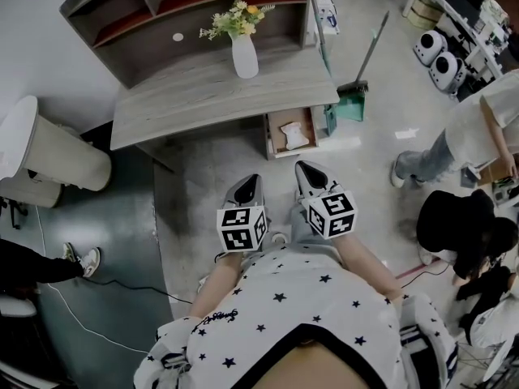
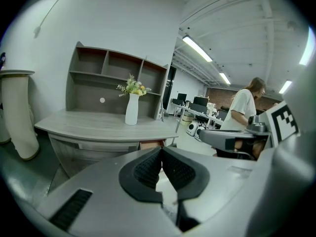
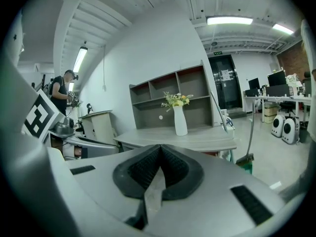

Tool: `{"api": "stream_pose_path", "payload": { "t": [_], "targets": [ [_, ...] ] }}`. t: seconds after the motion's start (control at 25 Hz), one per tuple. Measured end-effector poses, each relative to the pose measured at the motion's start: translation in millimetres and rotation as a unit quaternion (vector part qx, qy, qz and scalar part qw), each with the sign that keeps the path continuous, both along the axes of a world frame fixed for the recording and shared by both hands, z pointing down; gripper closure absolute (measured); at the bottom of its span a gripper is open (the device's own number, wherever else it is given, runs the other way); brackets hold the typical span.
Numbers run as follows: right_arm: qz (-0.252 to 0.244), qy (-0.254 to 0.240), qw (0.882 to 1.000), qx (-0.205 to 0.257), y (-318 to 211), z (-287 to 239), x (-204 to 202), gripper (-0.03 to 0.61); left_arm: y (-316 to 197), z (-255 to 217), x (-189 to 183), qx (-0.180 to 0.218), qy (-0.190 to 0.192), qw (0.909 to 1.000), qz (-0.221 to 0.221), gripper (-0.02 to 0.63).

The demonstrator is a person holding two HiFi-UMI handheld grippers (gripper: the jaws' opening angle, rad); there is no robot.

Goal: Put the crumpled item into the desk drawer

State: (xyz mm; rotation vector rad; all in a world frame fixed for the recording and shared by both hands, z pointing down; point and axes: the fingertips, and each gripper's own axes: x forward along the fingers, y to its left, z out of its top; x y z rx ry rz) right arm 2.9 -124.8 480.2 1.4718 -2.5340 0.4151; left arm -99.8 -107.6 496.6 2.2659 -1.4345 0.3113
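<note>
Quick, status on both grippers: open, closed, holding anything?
Left gripper: closed, jaws together, holding nothing.
Right gripper: closed, jaws together, holding nothing.

Bare floor (image 1: 212, 168) lies open ahead of the fingers (image 1: 246, 190), a clear run to the drawer (image 1: 270, 134), pulled out under the table's (image 1: 186, 96) right end with its top uncovered. A crumpled item (image 1: 294, 138) fills part of it. Just right of the drawer stands a green dustpan (image 1: 350, 108) with a leaning broom handle (image 1: 371, 47). Farther right of the fingers, two people (image 1: 466, 140) crowd the floor; a white bin (image 1: 57, 156) sits well left.
</note>
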Motion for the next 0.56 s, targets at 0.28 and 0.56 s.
{"api": "stream_pose_path", "payload": {
  "t": [0.28, 0.56],
  "targets": [
    [-0.003, 0.001, 1.000, 0.006, -2.4, -3.9, -1.7, 0.586, -0.5, 1.2, 1.5, -0.003, -0.001, 1.0000, -0.001, 0.601],
    [-0.003, 0.000, 1.000, 0.010, -3.7, -4.0, -1.3, 0.586, -1.6, 4.6, 1.9, -0.005, 0.000, 1.0000, -0.002, 0.601]
  ]
}}
